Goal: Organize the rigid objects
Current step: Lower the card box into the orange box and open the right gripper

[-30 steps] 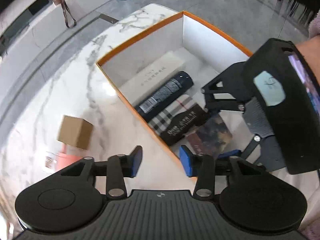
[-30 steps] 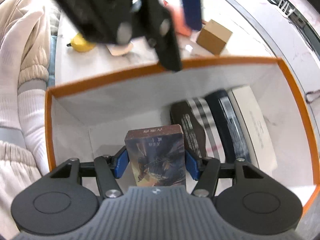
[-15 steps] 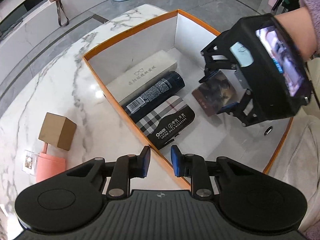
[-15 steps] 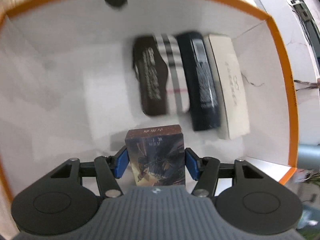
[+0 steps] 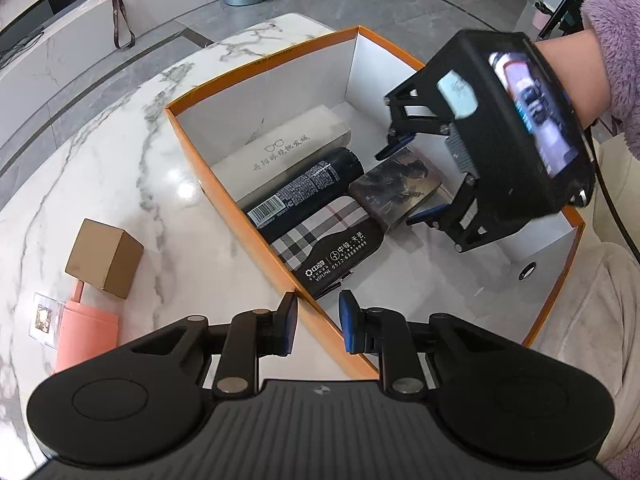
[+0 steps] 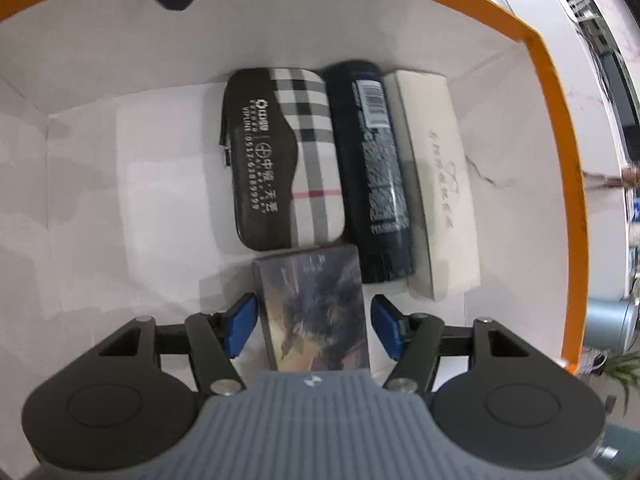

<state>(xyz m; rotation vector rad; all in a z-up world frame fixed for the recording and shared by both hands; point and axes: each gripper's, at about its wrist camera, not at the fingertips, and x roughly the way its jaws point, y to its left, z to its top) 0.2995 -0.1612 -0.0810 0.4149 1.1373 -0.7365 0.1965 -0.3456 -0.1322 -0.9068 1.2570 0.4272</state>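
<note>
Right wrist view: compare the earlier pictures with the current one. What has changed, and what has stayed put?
The right tool carried the picture-printed box down into the orange box, beside the plaid case, and its jaws have just been opening, pads now clear of it. The left tool has been closing over the wall, gripping nothing. The case, black can and white case stayed.

Four items (image 6: 316,308) in box (image 6: 552,128)
</note>
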